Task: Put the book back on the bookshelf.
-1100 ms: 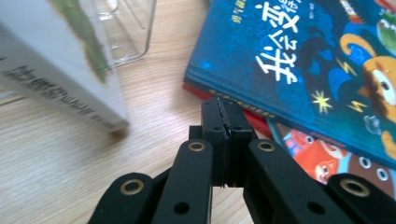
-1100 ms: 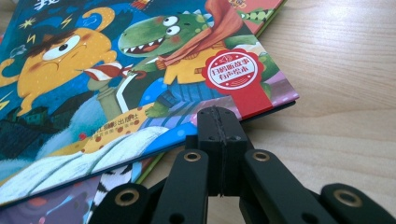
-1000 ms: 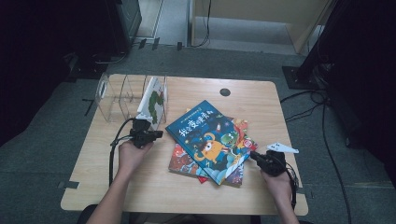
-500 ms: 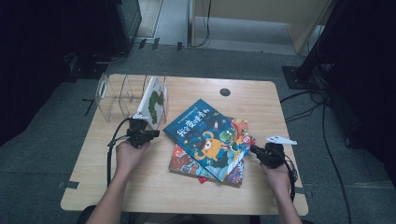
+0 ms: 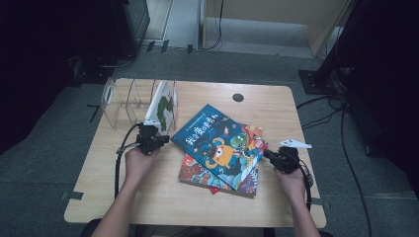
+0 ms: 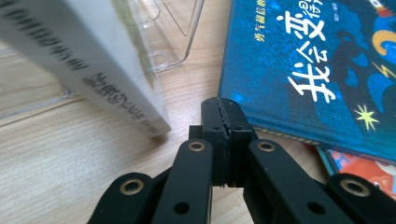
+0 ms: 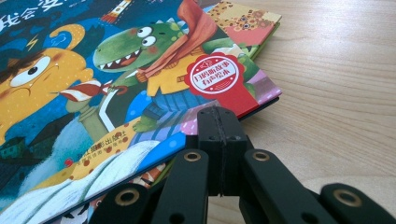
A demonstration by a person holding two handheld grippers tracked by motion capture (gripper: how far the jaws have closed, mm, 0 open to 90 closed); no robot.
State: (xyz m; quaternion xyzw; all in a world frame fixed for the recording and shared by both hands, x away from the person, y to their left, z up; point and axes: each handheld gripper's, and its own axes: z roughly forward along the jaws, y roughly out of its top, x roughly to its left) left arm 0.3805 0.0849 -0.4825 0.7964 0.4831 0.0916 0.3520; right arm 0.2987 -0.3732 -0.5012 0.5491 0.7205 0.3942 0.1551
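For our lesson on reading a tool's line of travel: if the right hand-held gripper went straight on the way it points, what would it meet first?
Probably the blue picture book: the right hand-held gripper, jaws shut, points at its near edge atop the book pile, though depth is hard to judge.

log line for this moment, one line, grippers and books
left gripper: shut, empty, beside blue picture book | right gripper: shut, empty, at stack's right edge | white book: upright in clear plastic rack

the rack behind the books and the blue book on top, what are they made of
The rack looks like clear hard plastic, perhaps acrylic: the table shows through its walls and the edges glint. The blue book looks like a paperboard hardcover with a printed, slightly glossy cover; its stiff, thick edge overhangs the books beneath.
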